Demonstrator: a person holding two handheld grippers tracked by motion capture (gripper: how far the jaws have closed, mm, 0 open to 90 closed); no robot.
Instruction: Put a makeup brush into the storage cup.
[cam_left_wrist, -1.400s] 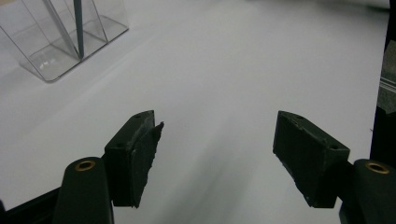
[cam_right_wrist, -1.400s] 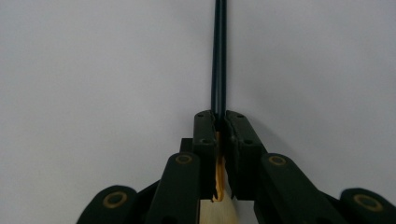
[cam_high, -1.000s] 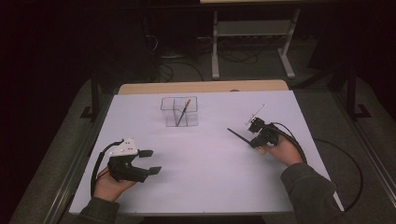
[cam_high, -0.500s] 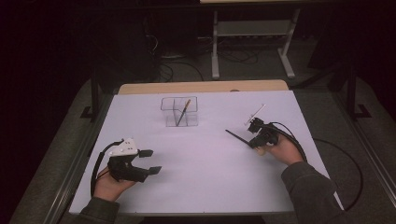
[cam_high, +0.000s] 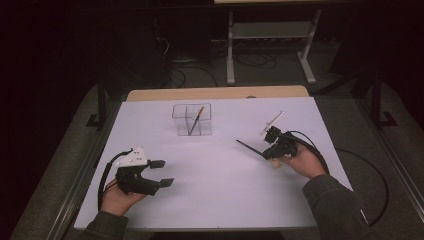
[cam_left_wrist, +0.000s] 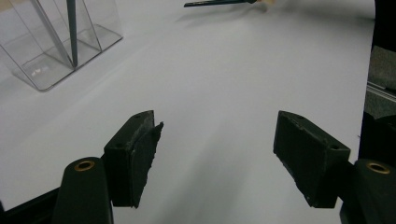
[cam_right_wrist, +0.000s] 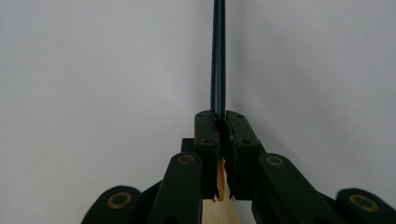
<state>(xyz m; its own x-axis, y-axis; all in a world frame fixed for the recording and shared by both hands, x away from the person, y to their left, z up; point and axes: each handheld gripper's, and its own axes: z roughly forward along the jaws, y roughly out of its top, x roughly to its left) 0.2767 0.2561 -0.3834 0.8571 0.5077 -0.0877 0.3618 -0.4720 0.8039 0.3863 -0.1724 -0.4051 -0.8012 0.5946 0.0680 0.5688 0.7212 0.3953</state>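
Right gripper (cam_high: 272, 150), front-right of clear plastic divided holder (cam_high: 192, 120), fingers clamped on thin dark stick with pale wooden end (cam_high: 250, 148); stick's dark tip points left, toward table centre, just above white table (cam_high: 210, 200). In right gripper view, stick (cam_right_wrist: 218, 60) runs straight out between closed fingers. Second dark stick (cam_high: 195, 121) leans inside holder. Left gripper (cam_high: 161, 173), well front-left of holder, fingers (cam_left_wrist: 133, 156) wide apart, nothing between.

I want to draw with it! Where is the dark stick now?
In the high view the dark stick is on the right side of the table, clamped in the right gripper, pointing left, nearer the person than the clear box.
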